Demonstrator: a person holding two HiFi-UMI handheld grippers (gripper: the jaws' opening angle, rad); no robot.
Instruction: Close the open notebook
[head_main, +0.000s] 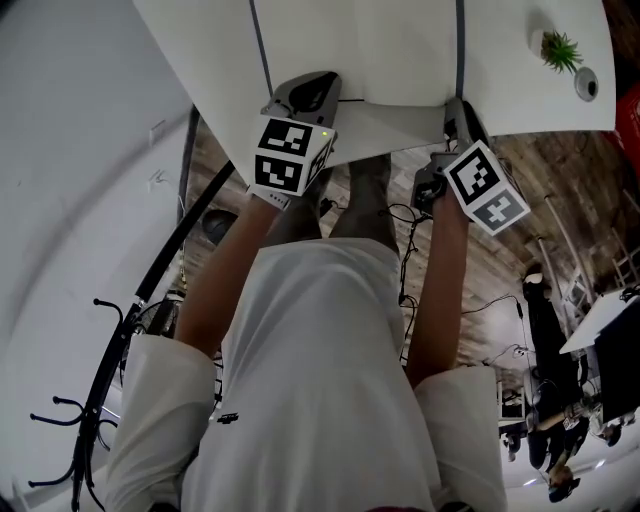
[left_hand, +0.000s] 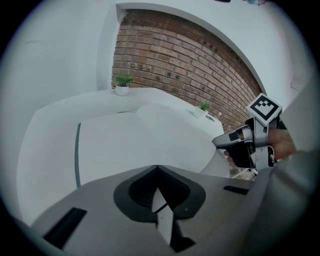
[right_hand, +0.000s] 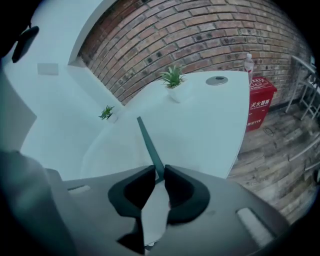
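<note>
From the head view, the open notebook (head_main: 360, 50) lies flat on the white table (head_main: 200, 40), its near edge toward the person. The left gripper (head_main: 312, 88) rests at that near edge, toward the left page. The right gripper (head_main: 458, 112) sits at the notebook's right-hand corner, on the dark cover edge. A potted plant (head_main: 560, 48) stands well off at the table's far right.

In the left gripper view, the left gripper (left_hand: 157, 169) has its jaw tips together. A white sliver shows in the gap behind them, but I cannot tell whether it is a page. The notebook (left_hand: 130, 142) spreads out just ahead of the tips. The right gripper (left_hand: 225, 145) is at the notebook's far side.

In the right gripper view, the right gripper (right_hand: 159, 172) has its jaws drawn narrow. The notebook's teal cover edge (right_hand: 147, 142) runs straight in between the tips, pinched there. The white pages (right_hand: 117, 150) lie to the left of that edge. Bare table (right_hand: 210, 125) is on the right, and a brick wall (right_hand: 200, 35) stands behind.
</note>
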